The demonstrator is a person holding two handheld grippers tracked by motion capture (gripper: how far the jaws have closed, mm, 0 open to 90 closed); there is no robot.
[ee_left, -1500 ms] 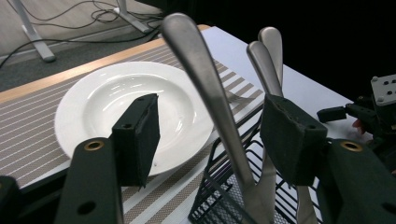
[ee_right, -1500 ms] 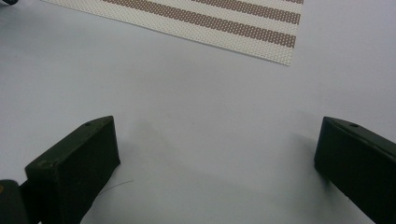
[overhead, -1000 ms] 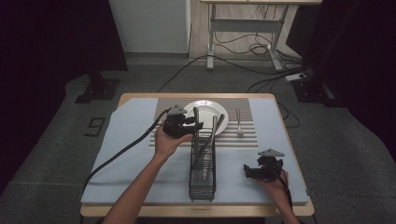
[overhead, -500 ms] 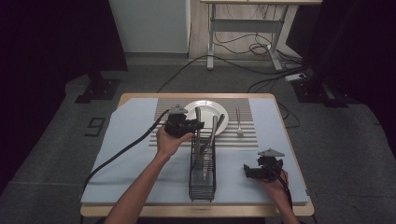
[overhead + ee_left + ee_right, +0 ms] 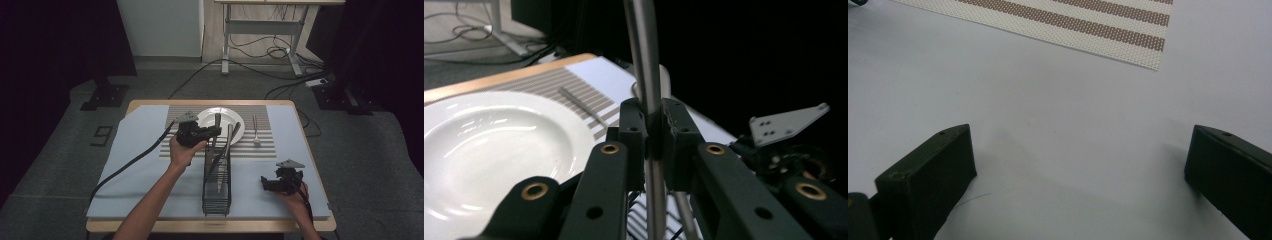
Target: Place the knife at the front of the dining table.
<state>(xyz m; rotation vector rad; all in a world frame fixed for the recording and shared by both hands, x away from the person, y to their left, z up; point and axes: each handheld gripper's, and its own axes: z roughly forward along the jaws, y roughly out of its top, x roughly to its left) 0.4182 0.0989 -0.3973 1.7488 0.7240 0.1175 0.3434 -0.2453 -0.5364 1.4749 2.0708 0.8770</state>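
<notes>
The left gripper [image 5: 654, 130] pinches a metal utensil handle [image 5: 644, 50] that stands almost straight up, over the black wire rack [image 5: 216, 185] beside the white plate [image 5: 202, 117]. The right gripper [image 5: 1078, 180] rests wide apart over the blue cloth [image 5: 1058, 115]. No writing can be read.

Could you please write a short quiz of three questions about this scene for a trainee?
1. True or false: the left gripper is shut on a metal utensil handle.
2. What lies on the striped mat to the right of the white plate? A) fork B) cup C) sponge
3. Fill in: the right gripper hovers with its jaws ____ over the blue cloth.

Key: 1 true; 2 A; 3 open.
</notes>
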